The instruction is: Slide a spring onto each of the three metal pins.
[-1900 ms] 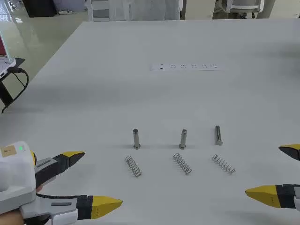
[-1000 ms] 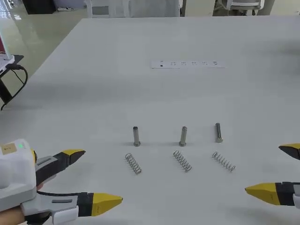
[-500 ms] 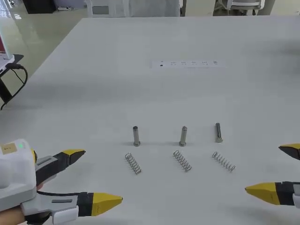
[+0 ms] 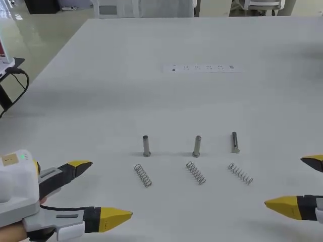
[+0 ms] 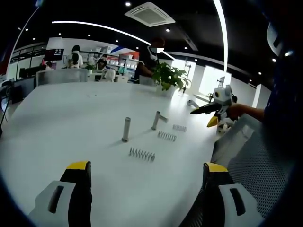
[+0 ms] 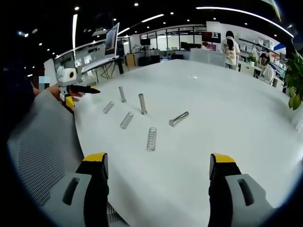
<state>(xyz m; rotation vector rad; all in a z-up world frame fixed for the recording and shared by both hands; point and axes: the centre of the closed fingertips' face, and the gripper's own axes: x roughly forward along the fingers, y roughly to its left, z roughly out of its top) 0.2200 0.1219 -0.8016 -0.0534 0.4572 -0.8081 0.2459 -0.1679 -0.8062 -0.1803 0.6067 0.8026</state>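
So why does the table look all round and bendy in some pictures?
Left gripper view: a fisheye lens curves the table edge; right gripper view: same bulge, things near the sides look stretched; head view: table edges look straight, with soft, even light.

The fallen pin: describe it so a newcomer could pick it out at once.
On the white workbench, three metal pins form a row with a spring before each. Take the pin at the person's right end of the row. Its two neighbours stand upright; it lies on its side.
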